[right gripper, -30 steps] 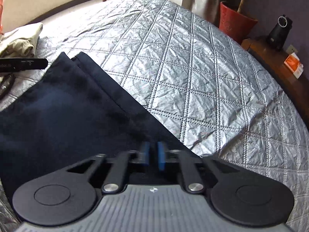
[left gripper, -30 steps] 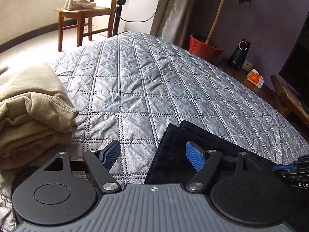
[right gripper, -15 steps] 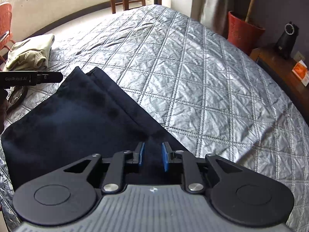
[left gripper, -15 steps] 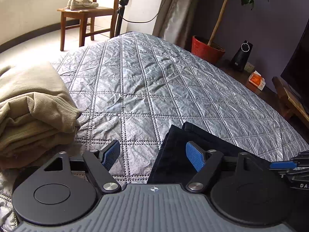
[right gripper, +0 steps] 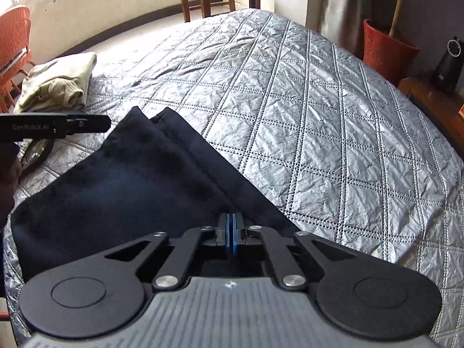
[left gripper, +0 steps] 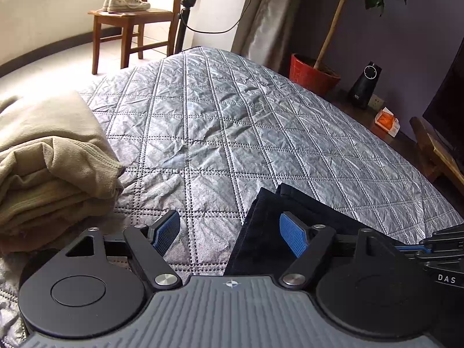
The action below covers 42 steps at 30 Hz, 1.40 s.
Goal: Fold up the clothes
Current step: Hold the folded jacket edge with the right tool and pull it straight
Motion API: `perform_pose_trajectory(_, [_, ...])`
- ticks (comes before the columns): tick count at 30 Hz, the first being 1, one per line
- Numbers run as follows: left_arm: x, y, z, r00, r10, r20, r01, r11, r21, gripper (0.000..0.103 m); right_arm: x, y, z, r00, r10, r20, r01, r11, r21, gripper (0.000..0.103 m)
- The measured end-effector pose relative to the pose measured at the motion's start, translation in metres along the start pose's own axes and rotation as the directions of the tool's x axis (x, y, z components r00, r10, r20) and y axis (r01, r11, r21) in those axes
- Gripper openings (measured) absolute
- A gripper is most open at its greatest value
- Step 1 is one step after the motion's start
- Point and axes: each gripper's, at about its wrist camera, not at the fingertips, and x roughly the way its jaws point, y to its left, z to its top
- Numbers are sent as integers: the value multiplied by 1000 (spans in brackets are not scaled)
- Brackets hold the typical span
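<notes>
A dark blue piece of clothing (right gripper: pixel 121 191) lies flat on the bed (right gripper: pixel 304 116). The bed has a shiny grey cover with sewn squares. From the right wrist camera, the dark cloth fills the part from about 8 o'clock to the middle of the picture. Its two folded ends point up toward 11 o'clock.

The right gripper (right gripper: pixel 231 232) is low over the near edge of the dark cloth. Its blue fingers (right gripper: pixel 223 230) are clenched tight together. I cannot tell if any cloth is pinched between them.

The left gripper (left gripper: pixel 230 232) has its fingers (left gripper: pixel 293 235) spread wide, released, with nothing in them. One finger sits over the grey cover and the other sits over the corner of the dark cloth. From the right wrist camera, this gripper shows as a black bar at 9 o'clock, just beside the cloth's far end.

A pile of folded tan clothes (left gripper: pixel 49 171) rests on the bed at 9 o'clock in the left wrist camera, well apart from the dark cloth.

Past the bed, at 11 o'clock, a wooden chair (left gripper: pixel 130 26) holds a pair of pale shoes (left gripper: pixel 126 3). At 2 o'clock stands a plant in a red pot (left gripper: pixel 310 75).
</notes>
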Motion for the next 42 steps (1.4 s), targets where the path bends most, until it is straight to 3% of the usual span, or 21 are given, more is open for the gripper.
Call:
perform_pose_trajectory(10, [-1, 2, 1, 1000, 10, 3, -10, 1000, -13, 81, -57, -9, -1, 995, -48, 85, 49, 999, -2, 1])
perform_pose_trajectory(16, [-1, -1, 0, 1000, 8, 3, -8, 1000, -1, 81, -28, 5, 1, 999, -25, 19, 27, 998, -61, 15])
perform_pose_trajectory(18, [-1, -1, -1, 1000, 8, 1, -8, 1000, -3, 81, -18, 8, 4, 1000, -16, 19, 17, 998, -55, 27])
perform_pose_trajectory(24, [1, -1, -2, 1000, 3, -7, -3, 1000, 2, 81, 3, 15, 10, 1000, -24, -10, 23, 992, -120, 29])
perform_pose_trajectory(28, [1, -2, -1, 1000, 6, -6, -6, 1000, 3, 81, 6, 6, 13, 1000, -15, -3, 15, 997, -75, 31])
perform_pose_trajectory(29, [1, -1, -1, 1000, 7, -5, -7, 1000, 0, 81, 5, 7, 13, 1000, -8, -6, 7, 997, -75, 29])
perform_pose_trajectory(30, [1, -1, -1, 1000, 9, -4, -9, 1000, -2, 81, 5, 8, 14, 1000, -1, -10, 0, 997, -75, 13])
perform_pose_trajectory(31, [1, 0, 0, 1000, 10, -3, -10, 1000, -5, 81, 4, 8, 14, 1000, 7, -13, -8, 997, -75, 4])
perform_pose_trajectory(37, [0, 3, 1, 1000, 18, 4, -18, 1000, -18, 81, -17, 9, 9, 999, 19, 44, -17, 999, -42, 3])
perform_pose_trajectory(42, [-1, 4, 2, 1000, 27, 7, -27, 999, -26, 81, -35, 6, 9, 994, -28, 109, 32, 999, -27, 3])
